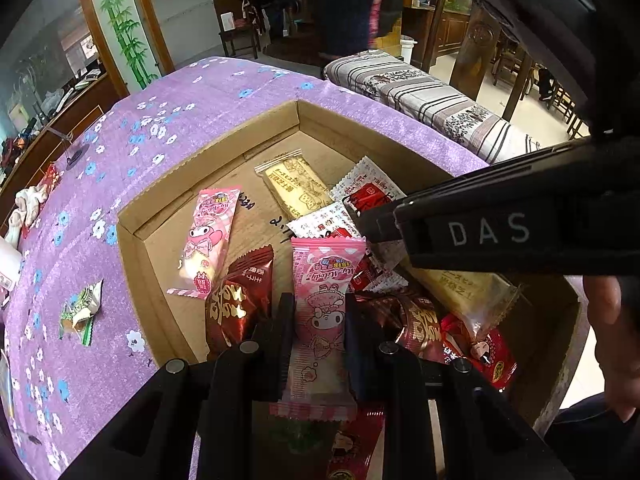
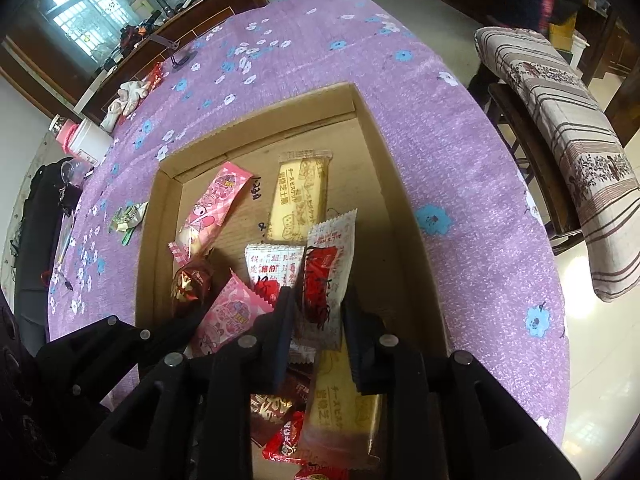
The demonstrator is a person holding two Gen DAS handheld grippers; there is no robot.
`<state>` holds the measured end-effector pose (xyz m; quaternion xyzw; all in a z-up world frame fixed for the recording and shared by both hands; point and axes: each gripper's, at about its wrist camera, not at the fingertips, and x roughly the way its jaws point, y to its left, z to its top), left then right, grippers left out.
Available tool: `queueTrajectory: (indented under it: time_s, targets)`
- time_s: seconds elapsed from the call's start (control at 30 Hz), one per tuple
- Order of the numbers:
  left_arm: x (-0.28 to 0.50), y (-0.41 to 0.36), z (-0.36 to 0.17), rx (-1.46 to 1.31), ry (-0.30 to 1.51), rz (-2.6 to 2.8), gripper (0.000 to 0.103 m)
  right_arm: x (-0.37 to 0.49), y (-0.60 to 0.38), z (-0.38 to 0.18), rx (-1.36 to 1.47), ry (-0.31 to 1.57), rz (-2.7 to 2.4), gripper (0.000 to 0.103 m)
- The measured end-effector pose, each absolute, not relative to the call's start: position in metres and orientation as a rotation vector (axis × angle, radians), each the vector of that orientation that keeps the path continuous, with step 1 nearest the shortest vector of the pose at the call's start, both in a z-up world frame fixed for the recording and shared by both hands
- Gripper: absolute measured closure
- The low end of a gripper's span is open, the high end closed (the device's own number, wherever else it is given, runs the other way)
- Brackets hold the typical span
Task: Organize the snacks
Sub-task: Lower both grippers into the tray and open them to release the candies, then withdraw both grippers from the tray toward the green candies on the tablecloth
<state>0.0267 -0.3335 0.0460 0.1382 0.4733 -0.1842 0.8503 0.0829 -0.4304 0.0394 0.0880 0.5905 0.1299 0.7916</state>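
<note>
Left of my left claw [image 1: 320, 316], 1 green snack [image 1: 80, 312] lies out on the purple cloth [image 1: 224, 92]. That claw pinches a pink packet [image 1: 324, 300] over the cardboard box [image 1: 208, 156]. My right claw [image 2: 318, 304] clamps a white-and-red sachet [image 2: 326, 268]. Most snacks are boxed but unsorted, I judge.

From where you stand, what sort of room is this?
Probably a family living or dining room: a table under a purple flowered cloth, a bench with a striped cushion, wooden chairs behind, and a cardboard box of snacks.
</note>
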Motion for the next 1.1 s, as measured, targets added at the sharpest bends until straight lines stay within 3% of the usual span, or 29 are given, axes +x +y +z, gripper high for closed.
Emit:
queueTrajectory:
  time_s: [0.13,0.53,1.1]
  targets:
    - [0.025,-0.334,0.047,0.292,0.995,-0.389,0.079,0.081,-0.434,0.042,0.199,1.268,0.275,0.08]
    - [0.016,-0.33,0.062,0.288,0.956,-0.387,0.063,0.068,-0.446,0.059,0.245,1.233,0.242,0.076]
    - [-0.017,-0.293,0.09,0.288,0.824,-0.37,0.062,0.044,-0.419,0.078,0.253,1.206,0.247,0.076]
